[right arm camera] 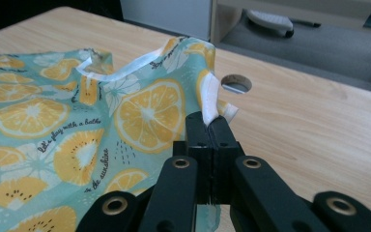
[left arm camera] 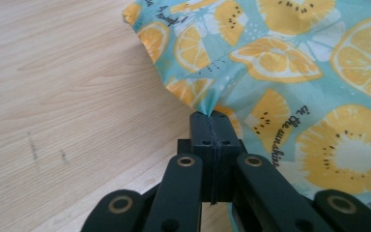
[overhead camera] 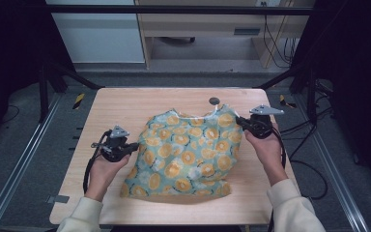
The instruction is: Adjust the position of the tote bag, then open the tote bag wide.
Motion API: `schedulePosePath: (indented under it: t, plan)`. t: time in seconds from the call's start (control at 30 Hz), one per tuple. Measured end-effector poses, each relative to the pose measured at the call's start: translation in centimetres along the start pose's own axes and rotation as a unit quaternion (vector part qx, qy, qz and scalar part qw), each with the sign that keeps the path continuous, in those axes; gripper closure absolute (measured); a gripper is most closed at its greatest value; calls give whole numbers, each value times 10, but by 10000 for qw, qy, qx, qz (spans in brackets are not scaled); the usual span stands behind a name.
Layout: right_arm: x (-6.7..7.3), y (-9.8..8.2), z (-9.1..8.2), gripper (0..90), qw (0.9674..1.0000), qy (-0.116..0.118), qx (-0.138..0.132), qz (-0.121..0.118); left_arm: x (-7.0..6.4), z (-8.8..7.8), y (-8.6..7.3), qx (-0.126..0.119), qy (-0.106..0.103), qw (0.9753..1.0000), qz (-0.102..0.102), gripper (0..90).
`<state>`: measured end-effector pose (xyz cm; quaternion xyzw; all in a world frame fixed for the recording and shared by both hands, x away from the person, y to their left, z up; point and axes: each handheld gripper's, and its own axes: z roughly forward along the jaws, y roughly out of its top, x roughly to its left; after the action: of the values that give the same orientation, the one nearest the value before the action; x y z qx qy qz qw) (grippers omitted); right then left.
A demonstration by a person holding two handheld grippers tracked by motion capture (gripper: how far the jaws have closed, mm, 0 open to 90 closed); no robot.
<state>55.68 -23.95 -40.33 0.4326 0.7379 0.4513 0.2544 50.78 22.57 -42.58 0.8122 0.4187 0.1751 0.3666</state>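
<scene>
A teal cloth (overhead camera: 188, 154) printed with orange citrus slices lies bunched in the middle of the wooden table (overhead camera: 125, 104). My left gripper (overhead camera: 136, 146) is shut on the cloth's left edge; in the left gripper view the jaws (left arm camera: 212, 118) pinch a fold of the fabric (left arm camera: 290, 72) tight. My right gripper (overhead camera: 238, 121) is shut on the far right corner of the cloth. In the right gripper view its jaws (right arm camera: 211, 123) clamp the white-trimmed hem (right arm camera: 211, 96), and the cloth (right arm camera: 77, 125) spreads out to the left. The cloth is lifted a little between the two grips.
A round cable hole (overhead camera: 214, 101) sits in the table just behind the cloth, also seen as a hole (right arm camera: 235, 84) in the right gripper view. Metal frame rails (overhead camera: 24, 154) flank the table. Cabinets and cables (overhead camera: 275, 43) stand beyond the far edge.
</scene>
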Motion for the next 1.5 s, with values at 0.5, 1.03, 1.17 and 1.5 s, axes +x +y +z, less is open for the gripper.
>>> schedulePosePath:
  t: [0.5,1.03,1.17,1.5]
  plan:
    - [2,6,-43,900,9988,98,-470,87,-1,-31,3,-125,130,9998,77,900]
    - [11,4,-71,900,9975,177,-688,-50,-6,-47,-5,-220,194,9994,193,900]
    - [14,3,-78,900,9969,200,-753,-54,-9,-55,-7,-292,243,9991,211,900]
    - [23,-10,-89,900,9965,299,-773,-63,-17,-68,-20,-427,261,9984,264,900]
